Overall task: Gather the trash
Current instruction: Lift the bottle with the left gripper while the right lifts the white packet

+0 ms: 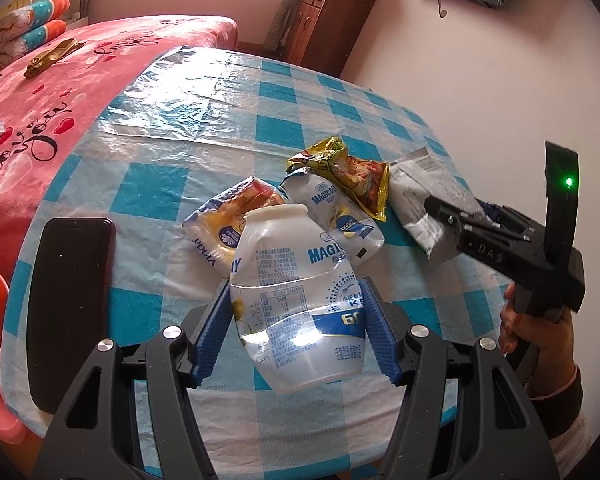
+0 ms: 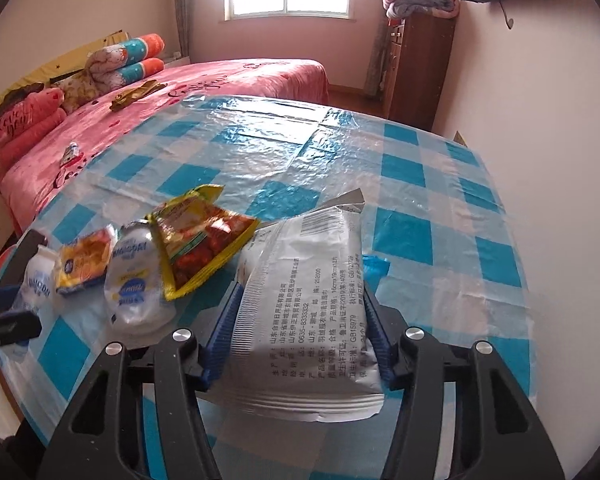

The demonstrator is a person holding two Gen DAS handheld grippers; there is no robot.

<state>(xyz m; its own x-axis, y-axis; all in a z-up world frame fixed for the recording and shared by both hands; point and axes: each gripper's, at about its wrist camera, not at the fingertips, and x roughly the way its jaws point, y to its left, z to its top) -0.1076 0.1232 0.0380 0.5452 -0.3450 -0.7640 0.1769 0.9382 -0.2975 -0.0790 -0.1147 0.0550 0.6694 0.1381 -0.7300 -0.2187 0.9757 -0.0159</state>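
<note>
Left tool (image 1: 296,328) clamps crushed bottle (image 1: 296,300) | right tool (image 2: 296,336) clamps white packet (image 2: 308,320) | phone (image 1: 70,312) left-view only

Two crushed bottles were there, one (image 1: 300,296) nearer and one (image 1: 336,212) farther. Three packets lay out: one yellow (image 1: 228,228), one red-and-yellow (image 1: 348,172), one white (image 2: 312,320). There was one phone (image 1: 70,308), one table (image 1: 220,120), and two grippers, left (image 1: 300,332) and right (image 2: 296,332).

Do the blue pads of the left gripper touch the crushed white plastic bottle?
Touching. The left wrist view shows both blue pads pressed against the crushed white plastic bottle, held in the left gripper.
</note>
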